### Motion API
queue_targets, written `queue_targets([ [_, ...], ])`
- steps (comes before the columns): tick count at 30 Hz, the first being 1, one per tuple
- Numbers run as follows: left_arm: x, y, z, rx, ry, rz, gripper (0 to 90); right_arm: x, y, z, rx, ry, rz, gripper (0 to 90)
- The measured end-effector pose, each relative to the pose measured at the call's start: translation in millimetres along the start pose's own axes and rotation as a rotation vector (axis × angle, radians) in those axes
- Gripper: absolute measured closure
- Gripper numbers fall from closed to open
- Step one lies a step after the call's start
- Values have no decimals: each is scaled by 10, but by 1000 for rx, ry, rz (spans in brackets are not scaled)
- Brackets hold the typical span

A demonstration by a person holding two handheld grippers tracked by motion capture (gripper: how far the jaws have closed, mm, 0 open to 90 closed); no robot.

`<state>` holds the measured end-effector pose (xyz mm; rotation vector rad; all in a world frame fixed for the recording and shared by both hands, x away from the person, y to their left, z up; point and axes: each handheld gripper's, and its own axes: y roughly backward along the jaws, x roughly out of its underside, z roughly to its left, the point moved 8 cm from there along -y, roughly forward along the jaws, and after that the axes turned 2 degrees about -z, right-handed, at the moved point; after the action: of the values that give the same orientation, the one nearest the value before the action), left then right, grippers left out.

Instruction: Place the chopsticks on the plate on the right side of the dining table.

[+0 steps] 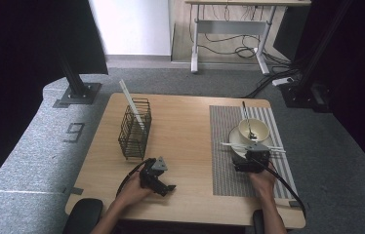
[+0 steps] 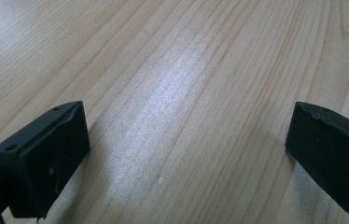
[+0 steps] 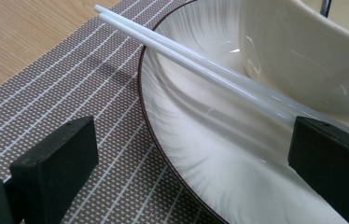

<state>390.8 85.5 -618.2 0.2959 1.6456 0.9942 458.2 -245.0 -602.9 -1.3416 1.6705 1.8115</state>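
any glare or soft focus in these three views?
Left gripper view: a broad pale sheen runs up the wooden table, and the near tongs look soft. Right gripper view: small highlights on the plate and bowl; the chopsticks cast a shadow on the placemat. High view: even light, dark surroundings.

A lab or office recording corner, set up as a mock dining spot.

A small wooden worktop point(image 1: 185, 146) stands on grey carpet point(image 1: 34, 146) between black curtains point(image 1: 19, 48) and metal stands bolted to floor plates point(image 1: 77, 92); behind it, a desk frame point(image 1: 229, 34) with loose cables point(image 1: 241, 51) and a power strip point(image 1: 283, 81).
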Motion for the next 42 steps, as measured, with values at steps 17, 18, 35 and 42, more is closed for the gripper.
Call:
queue_targets([
  [17,-6,-6,-3,0,0,-1,0,-3,1,-33,11,29,2,10],
  [18,-5,-6,-3,0,0,-1,0,-8,10,-38,12,27,0,10],
  [35,-6,-6,-3,0,0,-1,0,98,351,-660,180,-123,-47,25],
  [42,-8,-8,-3,0,-1,0,0,233,418,-924,265,-198,-33,33],
])
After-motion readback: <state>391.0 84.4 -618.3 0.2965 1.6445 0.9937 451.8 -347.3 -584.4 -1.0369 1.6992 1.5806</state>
